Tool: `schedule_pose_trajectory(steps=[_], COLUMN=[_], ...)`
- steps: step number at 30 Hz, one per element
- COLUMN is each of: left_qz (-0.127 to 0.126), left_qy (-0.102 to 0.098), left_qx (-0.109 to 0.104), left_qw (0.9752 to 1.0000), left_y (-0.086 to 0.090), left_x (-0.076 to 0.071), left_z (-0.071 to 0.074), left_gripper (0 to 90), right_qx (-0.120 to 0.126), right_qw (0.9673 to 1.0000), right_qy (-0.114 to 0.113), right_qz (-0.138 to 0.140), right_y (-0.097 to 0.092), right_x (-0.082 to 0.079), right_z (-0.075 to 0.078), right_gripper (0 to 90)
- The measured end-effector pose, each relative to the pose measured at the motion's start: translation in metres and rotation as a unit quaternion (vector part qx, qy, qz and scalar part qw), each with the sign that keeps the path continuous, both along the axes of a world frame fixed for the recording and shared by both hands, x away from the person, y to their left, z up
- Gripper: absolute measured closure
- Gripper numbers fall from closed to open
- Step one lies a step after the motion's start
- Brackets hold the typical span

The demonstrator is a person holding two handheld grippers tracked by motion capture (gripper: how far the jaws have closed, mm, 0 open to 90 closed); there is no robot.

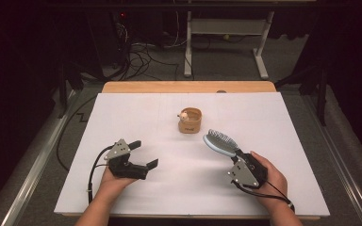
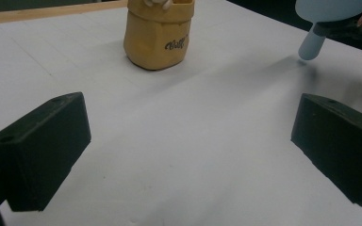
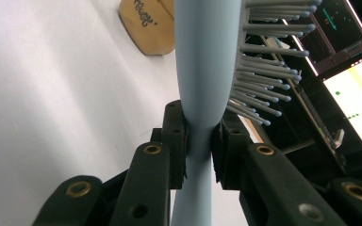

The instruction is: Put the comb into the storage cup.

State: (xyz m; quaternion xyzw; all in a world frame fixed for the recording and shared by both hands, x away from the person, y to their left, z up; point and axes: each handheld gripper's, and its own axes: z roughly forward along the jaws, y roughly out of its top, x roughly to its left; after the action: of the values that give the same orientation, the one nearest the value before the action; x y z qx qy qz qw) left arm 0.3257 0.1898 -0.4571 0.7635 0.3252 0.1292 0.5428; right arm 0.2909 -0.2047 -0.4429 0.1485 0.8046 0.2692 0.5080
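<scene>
The right hand-held gripper [image 1: 238, 157] is clenched on the neck of a light blue hairbrush [image 1: 220, 142], its pads pressing the handle [image 3: 199, 141] from both sides. The brush's long axis runs from that gripper up and to the left in the high view, head raised off the white surface [image 1: 169, 188] and bristles facing up and to the right. The left hand-held gripper [image 1: 144, 154] rests low on the surface with its 2 jaws spread wide and nothing between them. Farther on, just beyond the brush head and slightly left of it, stands a small tan pouch [image 1: 190, 120], upright and open at the top. The brush head already points roughly toward it, and the right hand is the nearer one, so the coming move probably turns on carrying the brush forward along its own axis.
</scene>
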Motion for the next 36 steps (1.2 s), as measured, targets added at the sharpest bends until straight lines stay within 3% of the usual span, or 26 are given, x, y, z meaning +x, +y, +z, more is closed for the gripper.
schedule_pose_trajectory(steps=[10,15,18,25,36], left_qz=[0.006,0.007,0.009,0.009,0.013], left_qy=[0.001,0.007,-0.005,-0.015,-0.021], left_qx=[-0.018,-0.017,-0.016,-0.018,-0.019], left_qw=[0.9998,0.9998,0.9998,0.9997,0.9995], left_y=[0.005,0.006,0.005,0.005,0.006], left_x=[-0.001,-0.001,-0.002,-0.004,-0.004], left_z=[0.003,0.003,0.003,0.002,0.001], left_gripper=[0.0,0.0,0.0,0.0,0.0], right_qx=[0.066,0.094,0.109,0.153,0.217], right_qw=[0.9976,0.9951,0.9933,0.9870,0.9736], right_qy=[0.023,0.032,0.036,0.049,0.070], right_qz=[-0.003,-0.006,-0.005,-0.005,-0.002], right_y=[-0.007,-0.011,-0.013,-0.018,-0.026], right_x=[0.003,0.004,0.005,0.006,0.008], right_z=[0.006,0.008,0.010,0.013,0.017], right_gripper=[78.2,78.2,78.2,78.2,78.2])
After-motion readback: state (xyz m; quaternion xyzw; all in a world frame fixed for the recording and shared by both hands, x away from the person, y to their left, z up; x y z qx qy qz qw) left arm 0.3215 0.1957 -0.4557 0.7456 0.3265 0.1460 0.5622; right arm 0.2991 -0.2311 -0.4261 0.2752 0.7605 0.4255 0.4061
